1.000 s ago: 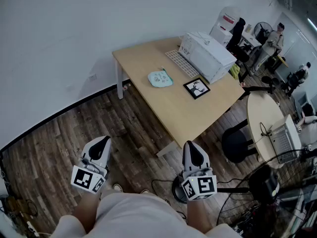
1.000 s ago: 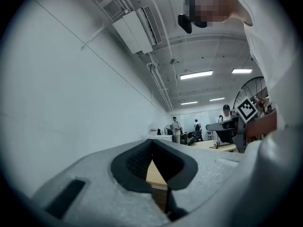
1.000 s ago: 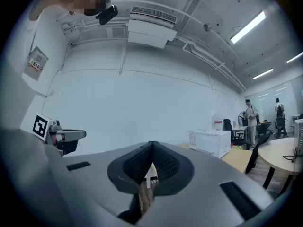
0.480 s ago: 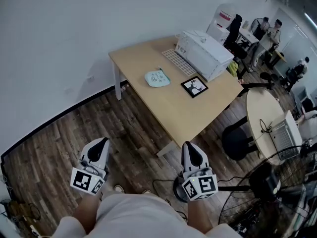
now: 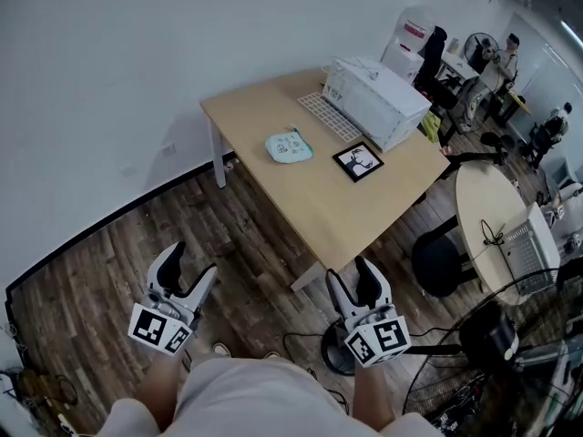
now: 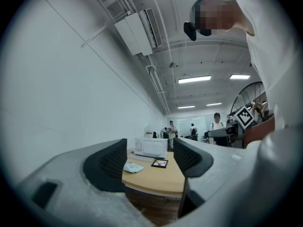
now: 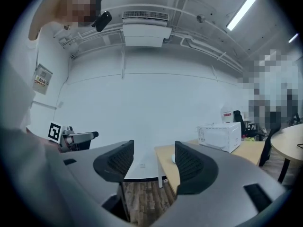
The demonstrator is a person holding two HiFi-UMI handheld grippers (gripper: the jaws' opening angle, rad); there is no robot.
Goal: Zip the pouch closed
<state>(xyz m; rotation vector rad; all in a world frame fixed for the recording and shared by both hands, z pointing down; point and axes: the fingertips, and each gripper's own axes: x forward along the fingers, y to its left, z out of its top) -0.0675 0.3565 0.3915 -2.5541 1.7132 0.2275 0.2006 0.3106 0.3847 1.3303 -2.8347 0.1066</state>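
Looking for writing, we find little that can be read: the white box (image 5: pixel 373 100) at the far side of the table (image 5: pixel 337 212) carries dark print on its end face, too small to make out, and a white unit (image 5: pixel 413 35) in the far corner bears a red label whose words are just as unclear. The only bold marks are the black-and-white squares on the marker cube (image 5: pixel 162 328) of each tool. The pouch (image 5: pixel 289 147) is pale blue-green, rounded and soft-looking, with a faint small pattern on its face. It lies flat on the light wooden table, near the edge that faces the white wall, just beside a framed picture (image 5: pixel 358 161) and well apart from both tools. From here we cannot tell whether its zip is open or closed. The left gripper (image 5: pixel 189 267) and the right gripper (image 5: pixel 351 276) hang over the dark plank floor (image 5: pixel 109 271), close to our body. Both have just been opening, and their dark ribbed pads now stand apart with nothing between them; each gripper view shows only the room and the distant table through the gap.
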